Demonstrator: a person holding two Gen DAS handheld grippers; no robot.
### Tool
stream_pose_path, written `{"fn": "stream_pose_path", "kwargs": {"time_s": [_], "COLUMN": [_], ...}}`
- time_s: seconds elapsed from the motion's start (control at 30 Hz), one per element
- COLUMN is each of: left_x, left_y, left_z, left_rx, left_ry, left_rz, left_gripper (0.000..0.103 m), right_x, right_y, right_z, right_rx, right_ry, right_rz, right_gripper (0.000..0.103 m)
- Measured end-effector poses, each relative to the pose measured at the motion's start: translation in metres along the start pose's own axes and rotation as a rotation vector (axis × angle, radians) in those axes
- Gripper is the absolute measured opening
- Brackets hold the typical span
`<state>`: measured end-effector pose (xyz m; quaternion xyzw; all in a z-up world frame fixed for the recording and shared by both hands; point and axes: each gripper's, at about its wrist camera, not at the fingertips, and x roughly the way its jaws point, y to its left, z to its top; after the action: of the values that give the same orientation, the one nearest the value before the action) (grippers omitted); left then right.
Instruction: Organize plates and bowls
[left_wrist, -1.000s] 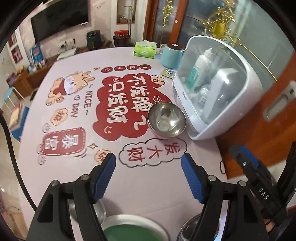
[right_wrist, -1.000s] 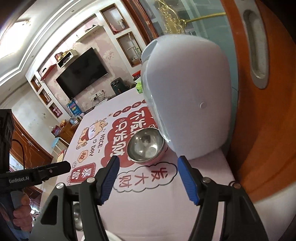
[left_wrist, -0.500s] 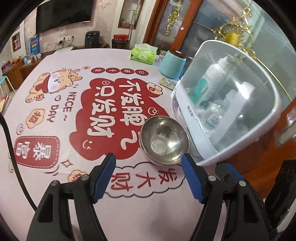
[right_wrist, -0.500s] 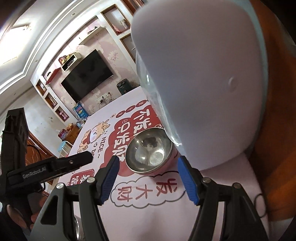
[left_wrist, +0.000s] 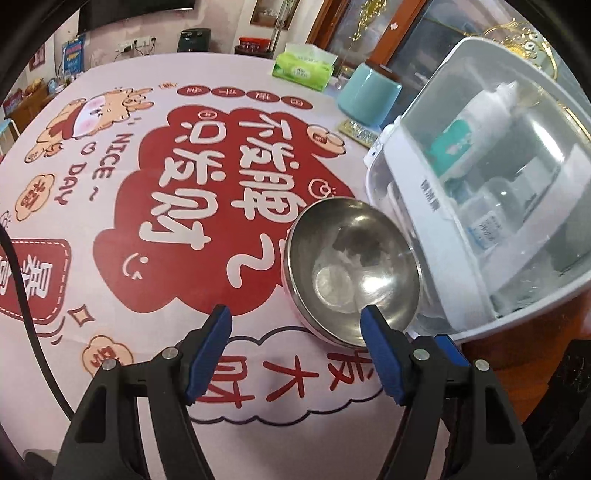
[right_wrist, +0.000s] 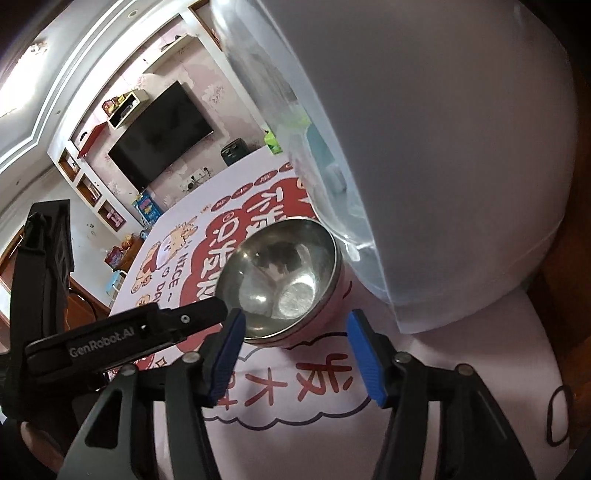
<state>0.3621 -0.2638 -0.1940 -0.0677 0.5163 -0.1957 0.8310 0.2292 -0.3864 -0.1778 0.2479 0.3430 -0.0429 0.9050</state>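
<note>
Our left tongs (left_wrist: 295, 325) and right tongs (right_wrist: 293, 330), both spread wide and holding nothing, flank a steel bowl (left_wrist: 352, 273) resting on the bench (left_wrist: 110, 122) against the white dish cabinet (left_wrist: 491, 192); light, stiff and likely slick, it is best pinched at its rim.

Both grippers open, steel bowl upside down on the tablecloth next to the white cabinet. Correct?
Not quite: the steel bowl sits upright, not upside down; the left wrist view looks straight into its shiny inside. The rest holds: it stands on the tablecloth beside the white cabinet, and the left gripper and right gripper are open.
</note>
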Motion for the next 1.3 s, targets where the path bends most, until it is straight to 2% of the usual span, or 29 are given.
{"fn": "stream_pose_path", "kwargs": {"time_s": [0.2, 0.33, 0.6, 0.67, 0.73, 0.87, 1.3], "left_x": [0.022, 0.027, 0.034, 0.036, 0.035, 0.033, 0.013], "left_y": [0.009, 0.014, 0.013, 0.013, 0.011, 0.012, 0.012], "left_z": [-0.001, -0.001, -0.005, -0.007, -0.008, -0.011, -0.03], "left_rx": [-0.035, -0.059, -0.066, -0.067, -0.06, -0.063, -0.065], "left_ry": [0.051, 0.058, 0.098, 0.103, 0.101, 0.108, 0.131], "left_rz": [-0.006, -0.033, -0.05, -0.062, -0.054, -0.055, -0.045], "left_gripper": [0.065, 0.061, 0.037, 0.026, 0.02, 0.016, 0.017], "right_x": [0.013, 0.016, 0.02, 0.02, 0.018, 0.019, 0.011], "right_y": [-0.002, 0.0, -0.002, -0.002, -0.001, -0.004, -0.002], "right_z": [-0.004, -0.005, -0.007, -0.006, -0.006, -0.006, -0.004], "right_rx": [-0.003, -0.009, 0.008, 0.009, 0.007, 0.023, 0.062], "right_ry": [0.028, 0.032, 0.054, 0.061, 0.063, 0.082, 0.132], "right_rz": [0.02, 0.027, 0.012, 0.004, -0.008, -0.019, -0.008], "right_gripper": [0.045, 0.042, 0.026, 0.022, 0.017, 0.015, 0.011]}}
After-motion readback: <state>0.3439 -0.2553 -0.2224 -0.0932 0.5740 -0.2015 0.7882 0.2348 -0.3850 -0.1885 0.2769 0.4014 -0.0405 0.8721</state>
